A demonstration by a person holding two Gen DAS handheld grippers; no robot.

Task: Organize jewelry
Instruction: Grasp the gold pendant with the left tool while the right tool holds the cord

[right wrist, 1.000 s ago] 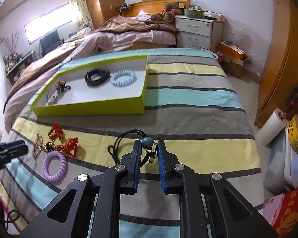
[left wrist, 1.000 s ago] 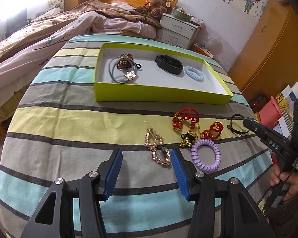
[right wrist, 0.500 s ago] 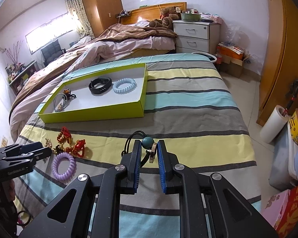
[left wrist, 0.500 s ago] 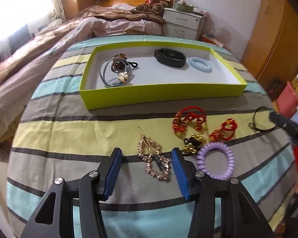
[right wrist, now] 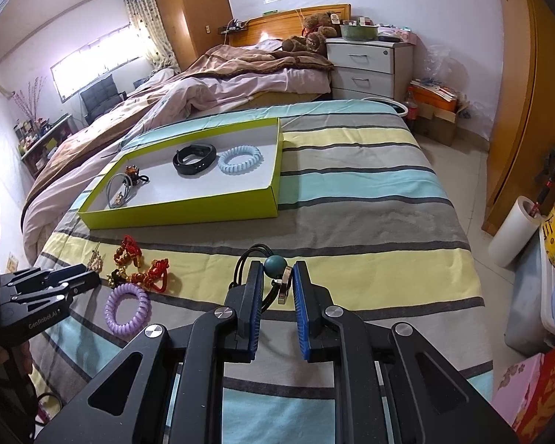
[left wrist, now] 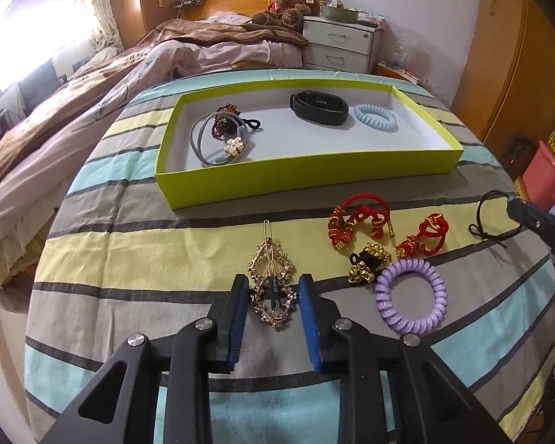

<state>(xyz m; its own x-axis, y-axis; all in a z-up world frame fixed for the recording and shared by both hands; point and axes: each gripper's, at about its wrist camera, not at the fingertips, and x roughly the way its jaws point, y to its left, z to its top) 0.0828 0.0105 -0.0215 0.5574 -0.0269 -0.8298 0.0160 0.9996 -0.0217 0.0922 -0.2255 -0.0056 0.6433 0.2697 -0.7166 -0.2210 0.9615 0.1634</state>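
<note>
A lime-green box (left wrist: 307, 174) on the striped bedspread holds a grey hair tie, a black band (left wrist: 319, 107) and a pale blue coil tie (left wrist: 374, 117). My left gripper (left wrist: 273, 298) has its jaws closed in around a gold rhinestone hair clip (left wrist: 272, 277) lying on the bedspread. Beside it lie two red braided bracelets (left wrist: 355, 222), a gold-bead tie (left wrist: 368, 262) and a purple coil tie (left wrist: 410, 296). My right gripper (right wrist: 275, 283) is shut on a black cord bracelet with a teal bead (right wrist: 275, 262); it also shows in the left wrist view (left wrist: 492, 218).
An unmade bed with a pink and brown quilt (right wrist: 218, 77) lies behind the box. A white nightstand (right wrist: 370, 66) stands at the back right. Wooden wardrobes (right wrist: 529, 118) line the right wall, with a white paper roll (right wrist: 514, 233) and boxes on the floor.
My left gripper has moved forward over the gold hair clip and its jaws have narrowed around it. My right gripper has lifted slightly, still holding the black cord bracelet.
</note>
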